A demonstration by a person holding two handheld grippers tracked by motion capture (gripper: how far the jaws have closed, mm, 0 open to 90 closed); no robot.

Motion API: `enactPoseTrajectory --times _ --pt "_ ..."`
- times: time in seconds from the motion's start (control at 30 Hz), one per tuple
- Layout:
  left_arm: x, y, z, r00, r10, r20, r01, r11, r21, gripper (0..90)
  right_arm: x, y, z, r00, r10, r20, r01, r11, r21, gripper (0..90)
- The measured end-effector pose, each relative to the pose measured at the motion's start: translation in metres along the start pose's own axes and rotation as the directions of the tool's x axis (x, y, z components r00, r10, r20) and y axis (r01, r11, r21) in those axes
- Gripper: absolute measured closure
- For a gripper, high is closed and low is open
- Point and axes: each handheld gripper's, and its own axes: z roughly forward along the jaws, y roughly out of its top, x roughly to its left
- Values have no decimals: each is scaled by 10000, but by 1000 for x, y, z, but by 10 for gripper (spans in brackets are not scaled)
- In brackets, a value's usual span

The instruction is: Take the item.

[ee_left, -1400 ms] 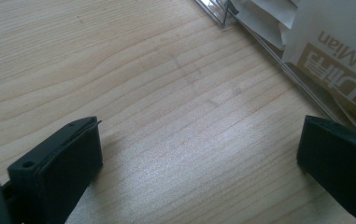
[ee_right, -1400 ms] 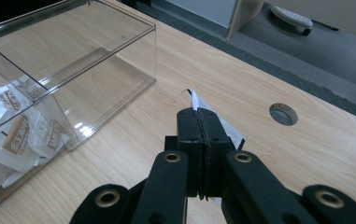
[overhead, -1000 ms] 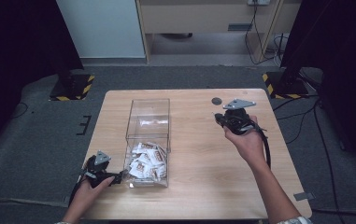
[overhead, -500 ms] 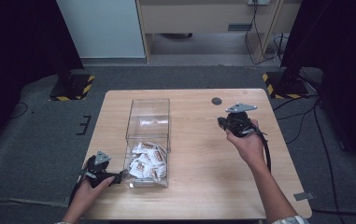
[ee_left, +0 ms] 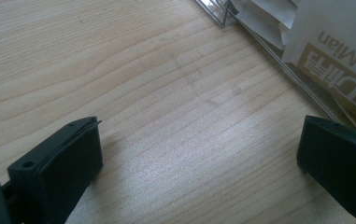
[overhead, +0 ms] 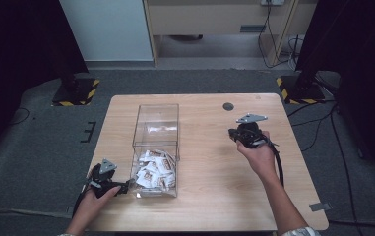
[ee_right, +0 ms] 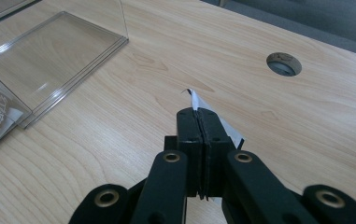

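One white packet [ee_right: 202, 105] sits pinched in the shut right gripper [overhead: 240, 135], which has dropped lower toward the table [overhead: 204, 196] to the right of the clear box [overhead: 156, 142], maybe to set it down, while the left gripper [overhead: 126, 187] waits open beside that box.

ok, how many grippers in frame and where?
2. The left gripper rests at the table's near-left, jaws open beside the clear box. The right gripper is right of centre, shut on a white packet.
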Motion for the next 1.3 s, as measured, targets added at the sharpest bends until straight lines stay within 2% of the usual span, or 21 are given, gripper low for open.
enactPoseTrajectory --times 0.63,1.3 --pt "0 0 0 10000 2 1 -2 10000 2 0 6 -11 21 9998 94 -165 -87 9989 452 884" --pt "0 0 0 10000 0 0 0 10000 -1 0 -1 -17 35 9998 178 -41 -174 9960 874 867"
